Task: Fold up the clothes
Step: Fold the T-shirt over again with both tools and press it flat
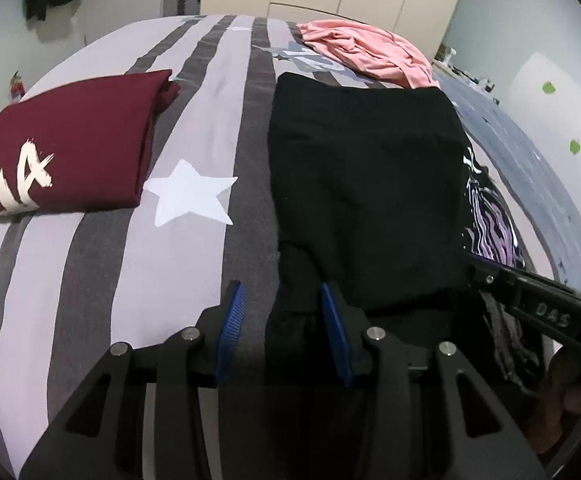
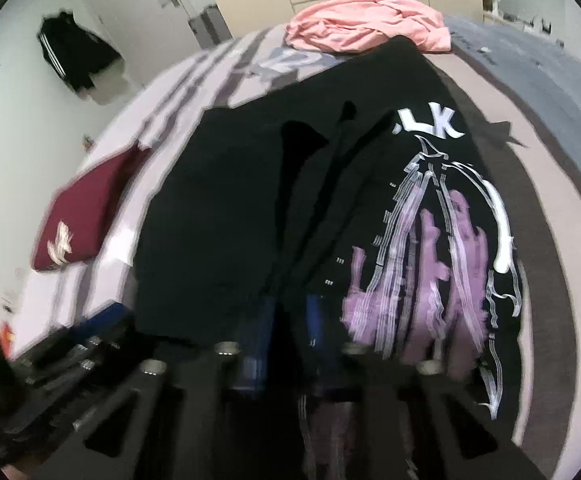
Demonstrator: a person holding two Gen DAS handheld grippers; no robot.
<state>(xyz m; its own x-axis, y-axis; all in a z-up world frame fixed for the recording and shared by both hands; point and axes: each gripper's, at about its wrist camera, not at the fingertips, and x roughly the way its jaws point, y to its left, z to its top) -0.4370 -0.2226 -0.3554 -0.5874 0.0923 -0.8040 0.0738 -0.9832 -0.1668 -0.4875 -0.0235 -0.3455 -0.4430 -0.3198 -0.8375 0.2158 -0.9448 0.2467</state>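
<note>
A black T-shirt (image 1: 370, 180) lies partly folded on the striped bed, its plain back up and a purple-and-white print (image 2: 430, 260) showing along its right side. My left gripper (image 1: 282, 320) is open at the shirt's near left corner, and the cloth edge lies between its blue pads (image 1: 232, 320). My right gripper (image 2: 288, 336) is blurred and shut on a fold of the black T-shirt at its near right edge. In the left wrist view the right gripper (image 1: 475, 271) comes in from the right and meets that edge.
A folded maroon shirt (image 1: 70, 140) with white lettering lies at the left of the bed. A crumpled pink garment (image 1: 366, 54) sits at the far end. The striped bed cover (image 1: 90, 280) has a white star (image 1: 190, 192). A dark jacket (image 2: 74, 60) hangs on the wall.
</note>
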